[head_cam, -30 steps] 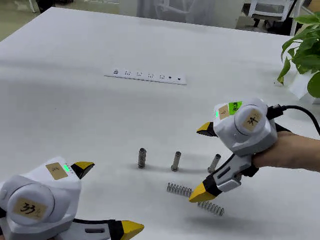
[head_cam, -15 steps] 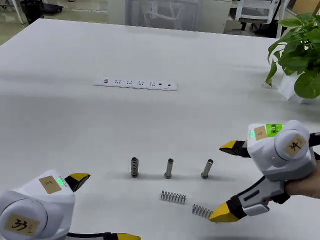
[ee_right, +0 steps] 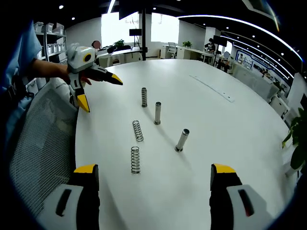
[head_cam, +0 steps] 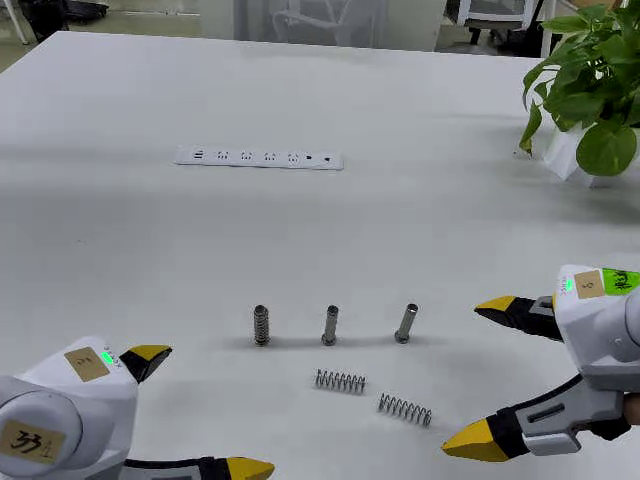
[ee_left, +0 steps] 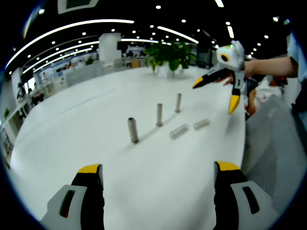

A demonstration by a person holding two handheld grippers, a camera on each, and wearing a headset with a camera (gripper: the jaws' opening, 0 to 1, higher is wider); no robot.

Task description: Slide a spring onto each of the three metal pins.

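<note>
Three metal pins stand in a row on the white table. The left pin carries a spring; the middle pin and the right pin are bare. Two loose springs lie in front of them: one spring below the middle pin, another spring further right. My right gripper is open at the right edge, beside the second spring and holding nothing. My left gripper is open at the bottom left, well short of the sprung pin.
A white power strip lies on the table further back. A potted plant stands at the far right. A mesh chair back is near the table edge.
My right gripper has drawn back to the right and down, away from the pins and springs. The head camera has tilted, shifting the whole scene. Springs and pins have not moved.
</note>
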